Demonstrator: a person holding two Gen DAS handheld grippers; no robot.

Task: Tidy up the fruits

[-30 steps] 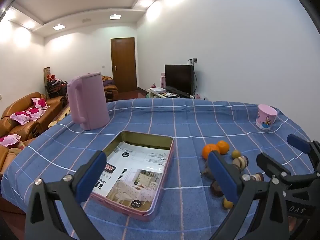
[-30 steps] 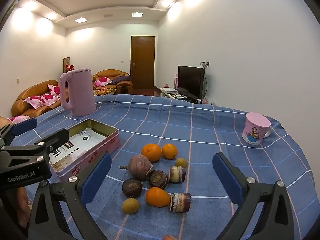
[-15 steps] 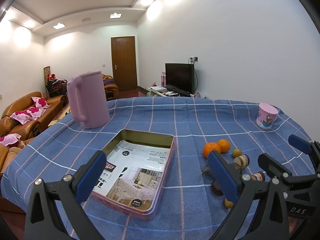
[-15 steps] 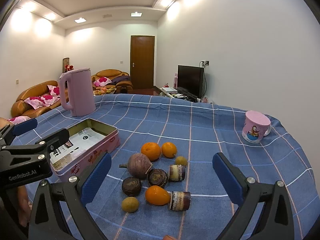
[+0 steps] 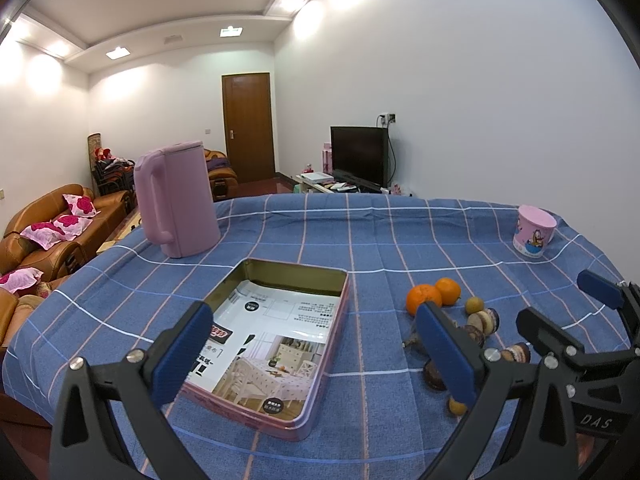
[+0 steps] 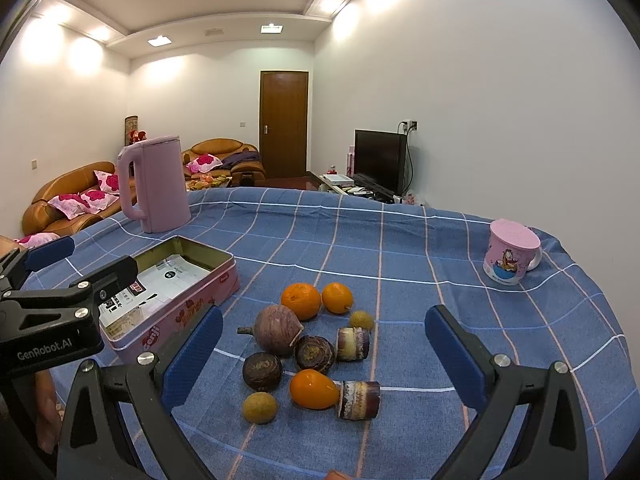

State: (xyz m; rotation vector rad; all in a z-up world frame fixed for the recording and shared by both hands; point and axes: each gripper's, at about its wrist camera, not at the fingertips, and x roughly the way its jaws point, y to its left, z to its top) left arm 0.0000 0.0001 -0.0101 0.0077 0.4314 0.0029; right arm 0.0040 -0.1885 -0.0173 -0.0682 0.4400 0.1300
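- Hovering above the near edge of the blue checked tablecloth point(image 5: 400, 232), the left gripper point(image 5: 312, 356) has its blue pads spread wide with nothing between them; the pink tin point(image 5: 280, 424) lies just beyond and between them.
- Spread just as wide and holding nothing, the right gripper point(image 6: 324, 356) faces the heap of fruit, which lies on the cloth between and beyond its pads.
- Lying open, the tin shows printed paper sheets point(image 5: 276, 340) on its bottom; it sits left of the fruit and near it.
- At the far side of the heap, two oranges point(image 6: 301, 301) touch each other, with a small yellow-green fruit point(image 6: 361, 320) just beside them on the right.
- A purple round root with a stem point(image 6: 277, 330) lies in the middle, touching two dark round fruits point(image 6: 262, 371) on its near side.
- Two short cut pieces with purple rind point(image 6: 359, 400) lie on the right of the heap; the nearer one touches an orange oval fruit point(image 6: 313, 389).
- Another small yellow-green fruit point(image 6: 259, 408) sits nearest, a little apart.
- A pink kettle point(image 6: 156, 186) stands upright at the far left, beyond the tin.
- A pink cartoon mug point(image 6: 509, 254) stands far right, well apart from the fruit.
- Beyond the table are brown sofas with pink cushions point(image 5: 52, 228), a wooden door point(image 6: 284, 124) and a television point(image 6: 380, 160).
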